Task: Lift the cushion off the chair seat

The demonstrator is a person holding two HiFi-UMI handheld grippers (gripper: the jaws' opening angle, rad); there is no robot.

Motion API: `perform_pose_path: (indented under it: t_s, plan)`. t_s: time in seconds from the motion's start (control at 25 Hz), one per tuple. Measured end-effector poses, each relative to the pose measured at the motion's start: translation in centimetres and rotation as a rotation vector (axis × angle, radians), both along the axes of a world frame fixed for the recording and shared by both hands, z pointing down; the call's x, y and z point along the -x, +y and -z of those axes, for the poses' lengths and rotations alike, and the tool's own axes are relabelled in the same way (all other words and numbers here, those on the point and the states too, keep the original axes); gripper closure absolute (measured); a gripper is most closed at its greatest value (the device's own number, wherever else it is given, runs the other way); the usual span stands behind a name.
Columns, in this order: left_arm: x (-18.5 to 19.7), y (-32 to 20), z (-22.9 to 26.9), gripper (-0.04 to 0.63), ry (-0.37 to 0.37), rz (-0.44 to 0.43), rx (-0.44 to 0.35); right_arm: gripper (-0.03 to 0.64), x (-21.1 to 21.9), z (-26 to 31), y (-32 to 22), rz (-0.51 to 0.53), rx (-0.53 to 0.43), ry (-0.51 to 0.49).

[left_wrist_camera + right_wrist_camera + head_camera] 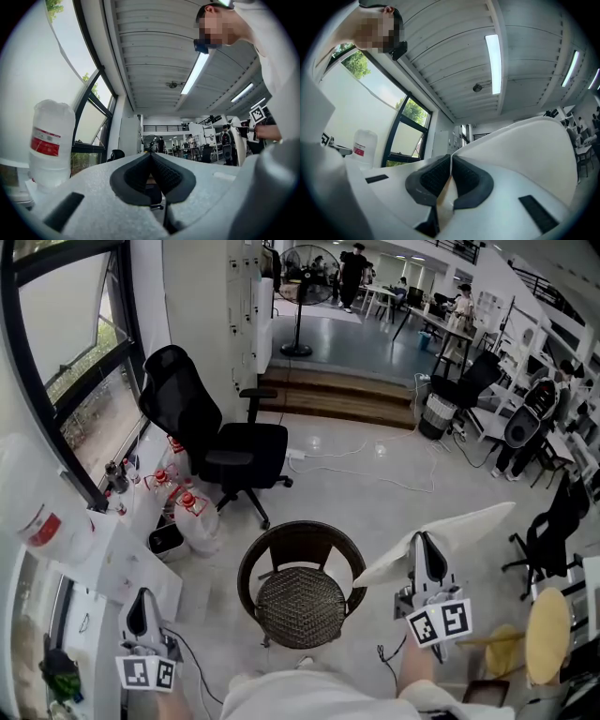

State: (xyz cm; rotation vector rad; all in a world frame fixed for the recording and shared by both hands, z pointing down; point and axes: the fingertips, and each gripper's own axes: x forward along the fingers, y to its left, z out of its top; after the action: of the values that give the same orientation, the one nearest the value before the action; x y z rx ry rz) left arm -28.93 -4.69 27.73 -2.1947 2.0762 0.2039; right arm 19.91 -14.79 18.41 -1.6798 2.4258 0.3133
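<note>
cushion [469,524] tight in closed right tool [425,540]

Below me, a pale, glossy floor [375,521] carries a round wicker chair [301,601], its dark woven seat in full view. Farther off on the same floor stand a black office chair [230,454], clear water jugs with red caps [195,519] just beside it, and loose white cables [375,475].
</note>
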Motion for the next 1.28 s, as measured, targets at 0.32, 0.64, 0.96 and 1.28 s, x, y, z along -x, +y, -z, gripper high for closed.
perform_pose_path:
  t_s: [0.32,0.64,0.96,1.28]
  plan:
    - [-0.5,-0.2,-0.1,0.58,-0.004,-0.017,0.002,0.598,0.5,-0.5,0.1,0.0,0.008,0.01]
    - [-1.1,-0.1,0.0,0.578,-0.005,-0.029,0.003,0.597,0.5,-0.3,0.4,0.01,0.009,0.015]
    - [-1.3,-0.1,-0.4,0.578,-0.004,-0.042,0.004,0.597,0.8,-1.0,0.6,0.009,0.023,0.02]
    - [-2.1,-0.3,-0.4,0.58,-0.004,-0.061,0.011,0.597,0.4,-1.2,1.0,-0.003,0.035,0.038]
